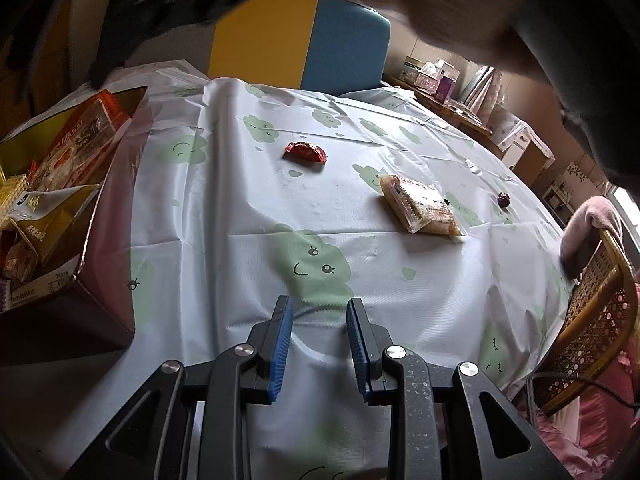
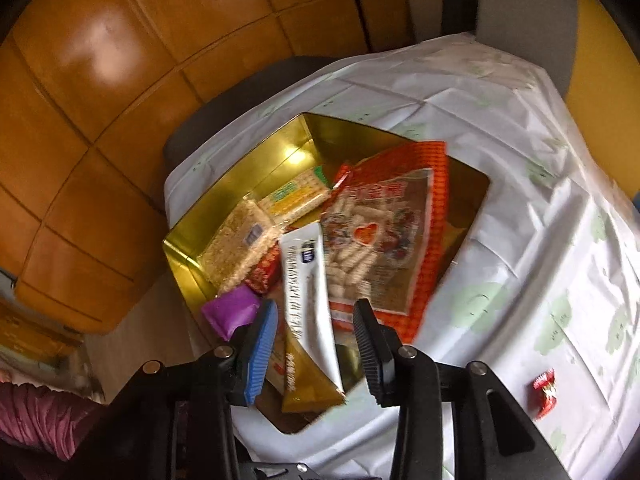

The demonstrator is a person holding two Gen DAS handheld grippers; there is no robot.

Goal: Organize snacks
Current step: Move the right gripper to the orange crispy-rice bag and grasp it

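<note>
My left gripper (image 1: 318,306) hovers open and empty over the cloud-print tablecloth (image 1: 224,208). On the cloth ahead lie a red wrapped candy (image 1: 306,152), a clear pack of biscuits (image 1: 420,210) and a small dark round sweet (image 1: 503,199). At the table's left edge stands a gold box (image 1: 64,280) full of snacks. In the right wrist view my right gripper (image 2: 316,304) hangs over the gold box (image 2: 240,168). A white and gold packet (image 2: 306,280) lies between its spread fingers, with a gap on each side. Beneath it are an orange bag (image 2: 396,220), cracker packs and a purple pack (image 2: 232,312).
A yellow and blue chair (image 1: 300,40) stands behind the table and a wicker chair (image 1: 592,320) at its right edge. A person's arm (image 1: 480,8) reaches across overhead. A red candy (image 2: 544,392) lies on the cloth right of the box. Wooden floor (image 2: 100,80) lies beyond the table.
</note>
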